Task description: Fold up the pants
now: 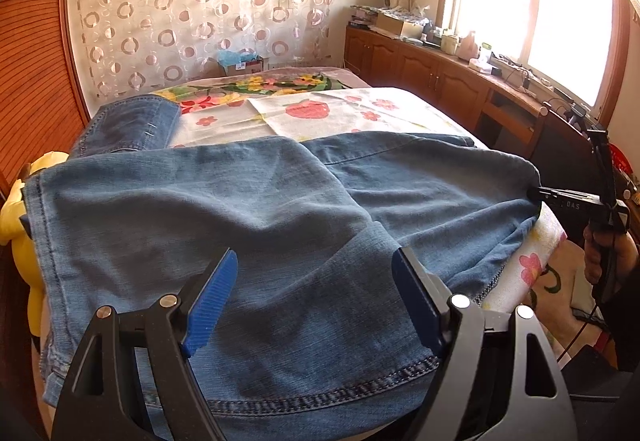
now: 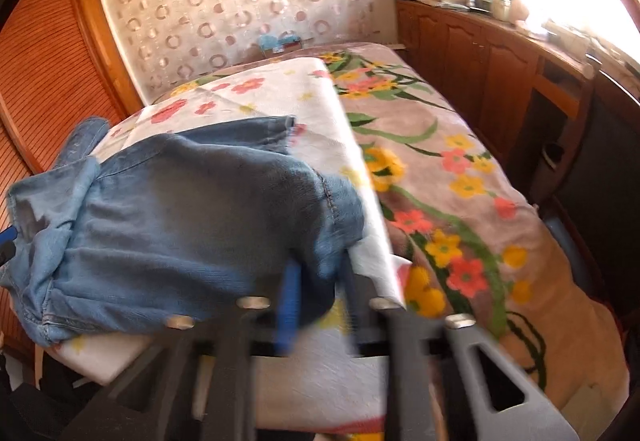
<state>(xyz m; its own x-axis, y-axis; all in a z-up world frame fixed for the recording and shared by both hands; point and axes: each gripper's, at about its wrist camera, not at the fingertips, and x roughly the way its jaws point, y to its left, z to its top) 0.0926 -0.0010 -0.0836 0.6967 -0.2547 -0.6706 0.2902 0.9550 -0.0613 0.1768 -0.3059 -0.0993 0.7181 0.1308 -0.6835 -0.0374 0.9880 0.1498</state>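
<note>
The faded blue denim pants (image 1: 248,225) lie across the near end of the bed (image 1: 360,109), with their long side running from left to right. The left hand-held gripper (image 1: 312,301) hangs just over the near hem with its blue pads wide apart and nothing between them. The right hand-held gripper (image 1: 538,195) is pinched together on the right edge of the cloth, so it looks ready to carry that end over to the left.

Sunlit window (image 1: 532,13) over wooden cabinets (image 1: 420,69) (circle-patterned curtain (image 1: 200,9) behind bed (image 2: 460,177))
</note>
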